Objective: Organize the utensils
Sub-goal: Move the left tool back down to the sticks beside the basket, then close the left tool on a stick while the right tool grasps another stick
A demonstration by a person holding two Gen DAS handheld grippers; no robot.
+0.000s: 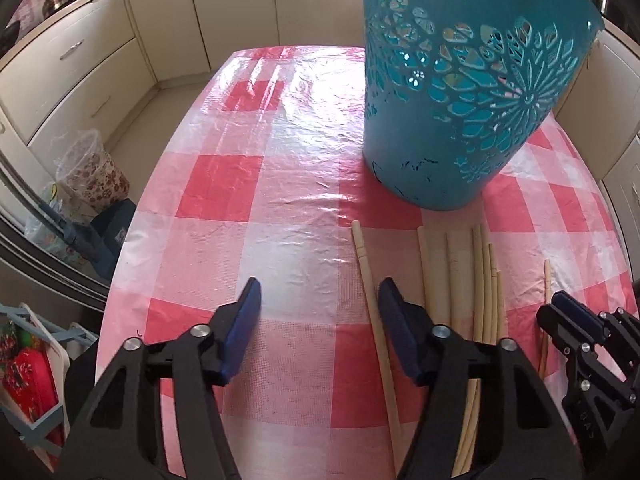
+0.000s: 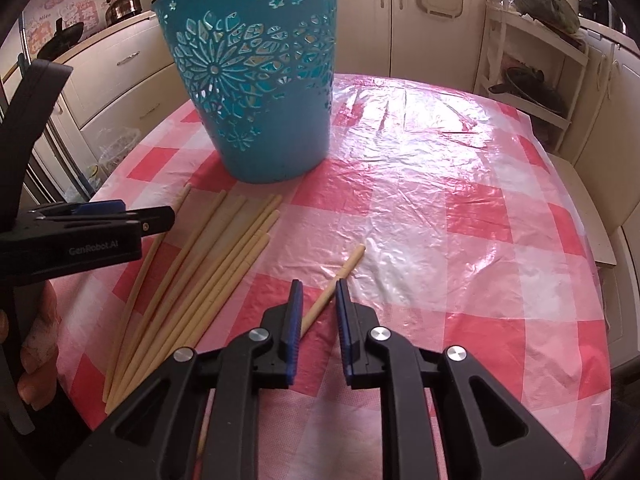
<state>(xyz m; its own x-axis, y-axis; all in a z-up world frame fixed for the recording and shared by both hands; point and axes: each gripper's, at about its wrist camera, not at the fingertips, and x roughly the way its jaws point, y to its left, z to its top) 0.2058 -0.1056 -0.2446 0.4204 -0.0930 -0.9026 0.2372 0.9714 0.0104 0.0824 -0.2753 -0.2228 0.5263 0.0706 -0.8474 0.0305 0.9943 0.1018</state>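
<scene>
The step in hand looked like picking up the lone chopstick at lower centre, apart from the bundle of chopsticks lying below the teal basket. The right gripper, angled steeply down, pinched it between narrowed pads; next it needed lifting into the basket. The left gripper hung half-spread and empty over the checked tablecloth, one finger just beside another chopstick.

- "GenRobot.AI", pale lettering on the black side of the left gripper, at 9 o'clock in the right wrist view.
- Pink wall stickers at 10 o'clock: lettering present, too blurred to read.
</scene>
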